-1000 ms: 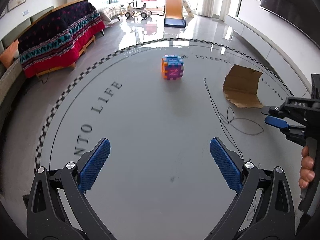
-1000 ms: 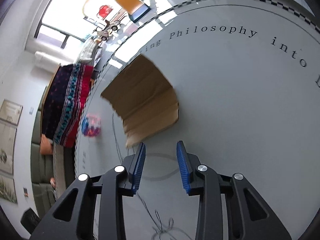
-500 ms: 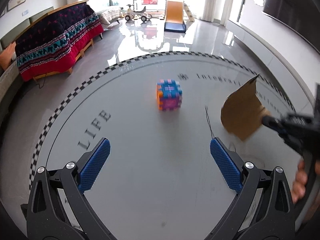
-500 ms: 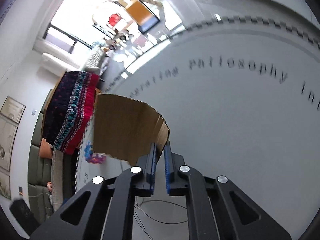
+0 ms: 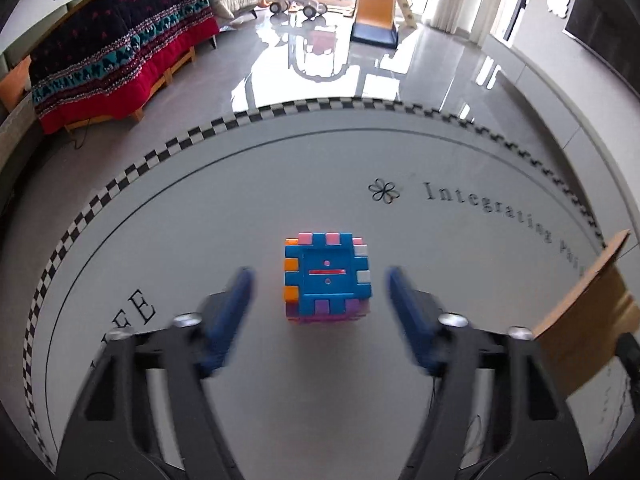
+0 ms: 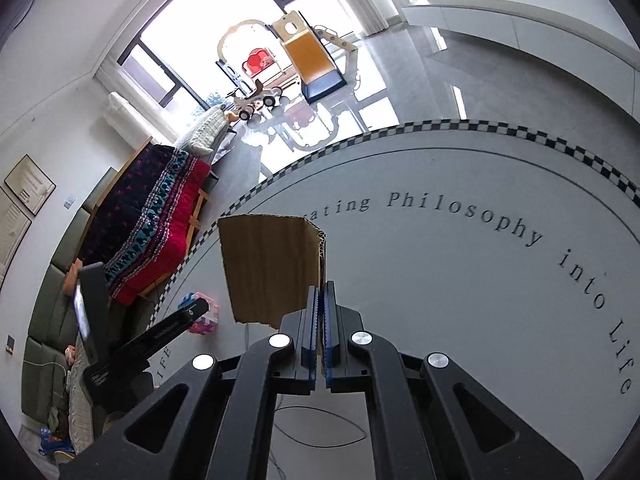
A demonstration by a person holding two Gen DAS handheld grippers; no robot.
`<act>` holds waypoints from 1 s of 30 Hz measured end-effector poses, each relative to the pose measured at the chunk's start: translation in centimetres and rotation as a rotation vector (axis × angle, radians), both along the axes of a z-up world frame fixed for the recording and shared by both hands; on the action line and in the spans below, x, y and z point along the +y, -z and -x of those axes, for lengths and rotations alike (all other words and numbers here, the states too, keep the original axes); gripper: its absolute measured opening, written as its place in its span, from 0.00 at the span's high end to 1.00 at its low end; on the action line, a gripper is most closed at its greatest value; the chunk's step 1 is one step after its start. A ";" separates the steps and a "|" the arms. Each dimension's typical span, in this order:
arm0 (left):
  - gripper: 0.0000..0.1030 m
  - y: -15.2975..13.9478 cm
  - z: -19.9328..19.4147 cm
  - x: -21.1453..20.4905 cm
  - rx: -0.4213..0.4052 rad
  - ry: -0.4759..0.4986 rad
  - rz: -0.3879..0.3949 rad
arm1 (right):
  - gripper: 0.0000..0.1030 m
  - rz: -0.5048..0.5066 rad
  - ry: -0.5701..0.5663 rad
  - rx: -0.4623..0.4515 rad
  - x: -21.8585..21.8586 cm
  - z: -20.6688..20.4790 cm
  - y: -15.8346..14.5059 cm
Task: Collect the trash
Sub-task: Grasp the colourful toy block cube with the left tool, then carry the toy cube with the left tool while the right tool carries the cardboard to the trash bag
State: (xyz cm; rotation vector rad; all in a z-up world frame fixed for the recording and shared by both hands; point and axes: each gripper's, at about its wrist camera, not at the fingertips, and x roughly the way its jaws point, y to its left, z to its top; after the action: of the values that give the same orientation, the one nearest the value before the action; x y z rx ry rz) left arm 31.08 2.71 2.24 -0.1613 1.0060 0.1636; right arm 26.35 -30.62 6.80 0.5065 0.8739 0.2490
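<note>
My right gripper point(image 6: 320, 292) is shut on a torn piece of brown cardboard point(image 6: 272, 268) and holds it upright above the grey round mat; the cardboard also shows at the right edge of the left wrist view point(image 5: 580, 320). A colourful foam block cube point(image 5: 327, 277) with a blue top stands on the mat. My left gripper point(image 5: 320, 280) is open, with its blue fingers on either side of the cube, apart from it. In the right wrist view the cube point(image 6: 200, 316) sits partly behind the left gripper's body point(image 6: 132, 352).
The round mat point(image 5: 200, 220) has a checkered border and printed lettering. A sofa with a red and black patterned blanket point(image 5: 112, 52) stands at the left. A toy slide point(image 5: 376, 4) and a ride-on toy car point(image 5: 296, 0) stand far back on glossy floor.
The right gripper shut on the cardboard and lifted it off the mat. The left gripper moved forward to the cube and its fingers have come closer together around it.
</note>
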 end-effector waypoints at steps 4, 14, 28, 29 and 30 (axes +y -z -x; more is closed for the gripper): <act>0.60 0.6 -0.2 0.2 0.009 -0.002 0.001 | 0.97 0.012 0.004 -0.004 -0.3 0.3 -0.2; 0.60 -0.5 3.3 -1.1 -0.029 0.063 -0.019 | 0.97 0.010 0.028 -0.001 -1.0 2.1 -0.9; 0.60 -4.5 15.4 -2.3 -0.102 0.148 -0.008 | 0.97 0.025 -0.023 -0.059 0.8 9.3 -6.8; 0.60 -5.0 16.6 -2.1 -0.111 0.147 -0.003 | 0.97 0.026 -0.037 -0.063 1.3 10.4 -7.2; 0.60 -5.3 17.9 -1.7 -0.118 0.142 0.006 | 0.97 0.025 -0.050 -0.065 1.8 11.2 -7.5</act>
State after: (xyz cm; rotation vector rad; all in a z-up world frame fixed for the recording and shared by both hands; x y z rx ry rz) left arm 13.23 1.00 7.55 -0.1030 0.8966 0.0207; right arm 15.10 -28.77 14.33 0.4511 0.8257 0.2979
